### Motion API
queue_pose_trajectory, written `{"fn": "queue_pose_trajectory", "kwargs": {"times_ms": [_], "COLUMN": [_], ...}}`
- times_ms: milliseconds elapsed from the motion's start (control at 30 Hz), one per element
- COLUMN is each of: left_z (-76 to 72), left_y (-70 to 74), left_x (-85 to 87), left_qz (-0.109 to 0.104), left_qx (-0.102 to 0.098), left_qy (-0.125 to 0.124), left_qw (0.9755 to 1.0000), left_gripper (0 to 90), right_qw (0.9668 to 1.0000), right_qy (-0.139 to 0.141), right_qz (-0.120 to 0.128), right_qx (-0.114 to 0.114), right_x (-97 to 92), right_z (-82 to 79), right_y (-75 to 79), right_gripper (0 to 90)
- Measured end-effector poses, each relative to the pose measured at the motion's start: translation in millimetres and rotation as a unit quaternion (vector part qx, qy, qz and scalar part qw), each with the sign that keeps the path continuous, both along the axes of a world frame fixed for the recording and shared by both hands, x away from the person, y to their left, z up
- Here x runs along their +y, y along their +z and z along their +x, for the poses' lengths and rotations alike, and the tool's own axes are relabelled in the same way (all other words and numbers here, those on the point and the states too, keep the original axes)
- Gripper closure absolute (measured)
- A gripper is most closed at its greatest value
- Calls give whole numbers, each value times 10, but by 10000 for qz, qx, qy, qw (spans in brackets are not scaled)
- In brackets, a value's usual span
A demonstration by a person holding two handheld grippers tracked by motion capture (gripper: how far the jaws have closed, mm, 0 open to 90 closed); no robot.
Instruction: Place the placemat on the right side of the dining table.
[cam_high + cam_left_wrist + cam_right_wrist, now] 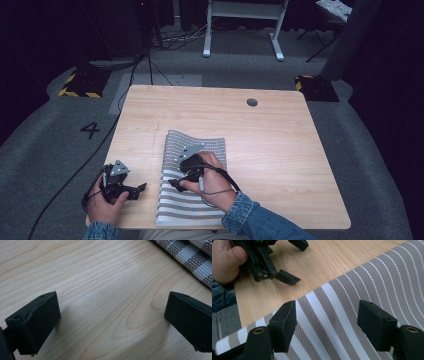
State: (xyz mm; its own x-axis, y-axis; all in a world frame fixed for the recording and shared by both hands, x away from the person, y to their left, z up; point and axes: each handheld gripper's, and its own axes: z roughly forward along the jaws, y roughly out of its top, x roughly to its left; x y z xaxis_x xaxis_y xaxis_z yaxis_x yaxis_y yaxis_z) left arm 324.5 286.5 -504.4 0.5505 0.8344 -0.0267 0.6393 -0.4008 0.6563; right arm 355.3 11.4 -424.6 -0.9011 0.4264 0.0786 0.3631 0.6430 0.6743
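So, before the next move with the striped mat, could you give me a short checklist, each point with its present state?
1. Right gripper jaws apart, nothing between the pads: ok.
2. Right gripper above the striped mat, near its left edge: ok.
3. Left gripper jaws apart, nothing held: ok.
4. Left gripper over bare table, beside the mat, not on it: ok.
5. Mat lying fully flat: not ok, its far end looks rippled in the high view.
6. Right gripper's pads touching the mat: cannot tell.
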Motion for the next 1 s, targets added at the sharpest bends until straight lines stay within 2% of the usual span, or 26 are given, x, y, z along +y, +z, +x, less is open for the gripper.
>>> {"fn": "queue_pose_trajectory", "kwargs": {"times_ms": [67, 167, 267, 433, 533, 633, 667, 767, 800, 867, 967, 1000], "left_z": [0, 1, 1, 1, 5, 5, 4, 5, 5, 4, 4, 5], "left_y": [0, 0, 0, 0, 0, 0, -1, -1, -1, -1, -1, -1], "left_x": [-1, -1, -1, -1, 1, 1, 0, 1, 1, 0, 0, 1], "left_qz": [-10, -11, -10, -10, -20, -20, -20, -20, -20, -20, -19, -20], "left_qx": [16, 18, 18, 18, 35, 34, 30, 34, 33, 30, 31, 33], "left_qy": [-6, -5, -6, -5, -43, -42, -29, -44, -42, -30, -35, -42], "left_qw": [10000, 10000, 10000, 10000, 10000, 10000, 10000, 10000, 10000, 10000, 10000, 10000], "left_gripper": [5, 5, 5, 5, 5, 5, 4, 5, 5, 4, 4, 5], "right_qw": [10000, 9996, 9989, 9985, 9982, 9979, 9977, 9973, 9964, 9955, 9957, 9955], "right_qy": [-1, -283, -435, -527, -590, -542, -546, -593, -717, -828, -811, -805], "right_qz": [-13, 46, -40, -105, -139, -338, -410, -416, -378, -367, -274, -247], "right_qx": [-49, -55, -139, -106, -38, -74, -20, 129, 234, 279, 350, 437], "right_x": [71, 164, 248, 353, 422, 484, 495, 496, 502, 497, 479, 457], "right_z": [21, 57, 114, 168, 166, 157, 151, 148, 141, 146, 155, 161], "right_y": [-23, -39, -66, -117, -170, -245, -280, -358, -408, -450, -472, -461], "right_gripper": [325, 322, 319, 345, 319, 249, 223, 179, 154, 142, 144, 157]}}
